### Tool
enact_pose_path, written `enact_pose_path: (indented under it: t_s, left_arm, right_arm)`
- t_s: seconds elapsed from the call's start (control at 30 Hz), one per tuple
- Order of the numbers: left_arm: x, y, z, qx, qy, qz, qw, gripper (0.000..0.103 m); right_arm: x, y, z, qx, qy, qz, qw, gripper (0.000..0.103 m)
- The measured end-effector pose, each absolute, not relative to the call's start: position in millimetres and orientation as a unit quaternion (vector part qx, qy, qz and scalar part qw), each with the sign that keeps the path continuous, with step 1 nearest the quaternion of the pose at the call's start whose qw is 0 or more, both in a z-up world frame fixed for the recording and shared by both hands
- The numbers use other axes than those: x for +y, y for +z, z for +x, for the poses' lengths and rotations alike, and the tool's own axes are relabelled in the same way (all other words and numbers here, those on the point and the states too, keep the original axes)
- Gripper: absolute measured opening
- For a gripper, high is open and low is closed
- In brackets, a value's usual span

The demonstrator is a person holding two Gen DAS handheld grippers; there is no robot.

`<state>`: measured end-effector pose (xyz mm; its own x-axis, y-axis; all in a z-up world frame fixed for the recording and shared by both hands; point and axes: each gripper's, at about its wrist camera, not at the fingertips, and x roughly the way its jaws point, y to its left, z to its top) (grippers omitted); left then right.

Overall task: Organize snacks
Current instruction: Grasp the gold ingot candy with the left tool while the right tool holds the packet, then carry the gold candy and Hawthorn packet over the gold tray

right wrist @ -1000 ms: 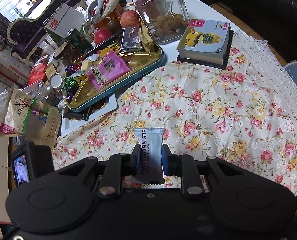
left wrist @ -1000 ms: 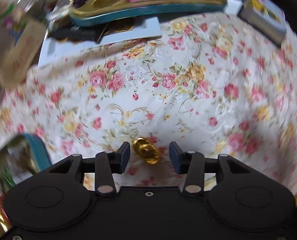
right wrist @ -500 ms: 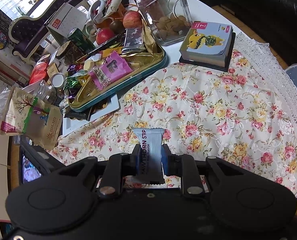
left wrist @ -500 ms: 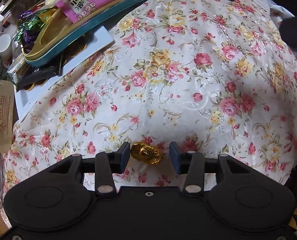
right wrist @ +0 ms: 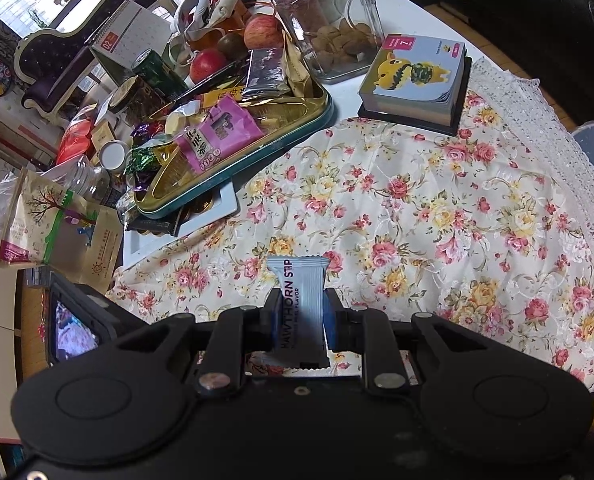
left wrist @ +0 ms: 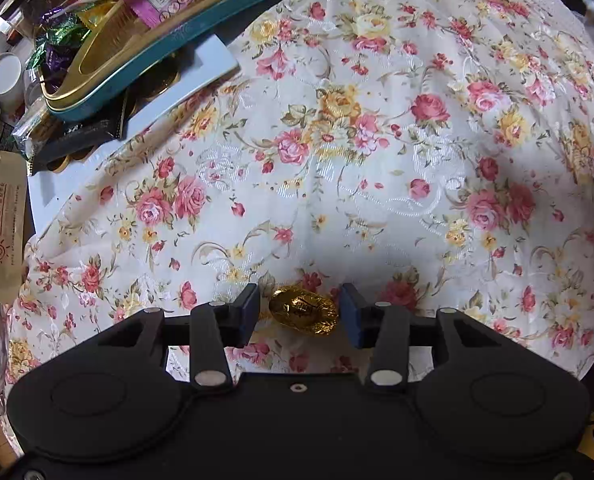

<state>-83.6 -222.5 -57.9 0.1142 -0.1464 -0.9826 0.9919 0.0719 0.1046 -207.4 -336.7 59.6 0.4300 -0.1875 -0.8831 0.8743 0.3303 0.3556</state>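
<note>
A gold foil candy (left wrist: 303, 315) lies on the floral cloth (left wrist: 337, 168). My left gripper (left wrist: 300, 314) points steeply down over it and stands open, one finger on each side of the candy with a small gap either way. My right gripper (right wrist: 300, 314) is shut on a pale blue hawthorn strip packet (right wrist: 297, 276), which sticks up past the fingertips above the cloth (right wrist: 417, 220). A gold tin tray with a teal rim (right wrist: 303, 130) holds a pink packet (right wrist: 217, 136) and several other wrapped snacks at the back left. The same tray's rim (left wrist: 185, 36) shows in the left wrist view.
A glass jar (right wrist: 329, 28), apples, cans and boxes crowd the table behind the tray. A thick picture book (right wrist: 413, 76) lies at the cloth's far edge. A brown paper bag (right wrist: 57, 232) sits at the left, near a black device with a lit screen (right wrist: 77, 320).
The left gripper has rolled, so the tray and cloth swing round in its view. The gold candy stays between its open fingers. The right gripper has kept still with its packet.
</note>
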Motion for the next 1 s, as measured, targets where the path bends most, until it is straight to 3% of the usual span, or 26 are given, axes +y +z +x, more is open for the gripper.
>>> enact_pose_path:
  t_s: [0.23,0.37,0.57,0.83,1.0]
  left_arm:
    - [-223,-60,-91,0.455,-0.489,0.459,0.587,0.055]
    - [-226,-61,-90,0.482,-0.48,0.439,0.587,0.047]
    - [-222,-55,-84,0.511,-0.454,0.412,0.603,0.046]
    - [-208,-19,-59,0.578,-0.388,0.323,0.641,0.046]
    - [-185,11,-43,0.57,-0.323,0.288,0.699,0.046]
  right_arm:
    - [-337,61,-208,0.383,-0.368,0.447,0.719,0.022]
    - [-338,62,-209,0.381,-0.367,0.453,0.717,0.022]
    - [-338,65,-209,0.374,-0.367,0.455,0.72,0.022]
    - [-336,71,-207,0.368,-0.365,0.454,0.724,0.022]
    - [-334,75,-203,0.363,-0.365,0.451,0.729,0.022]
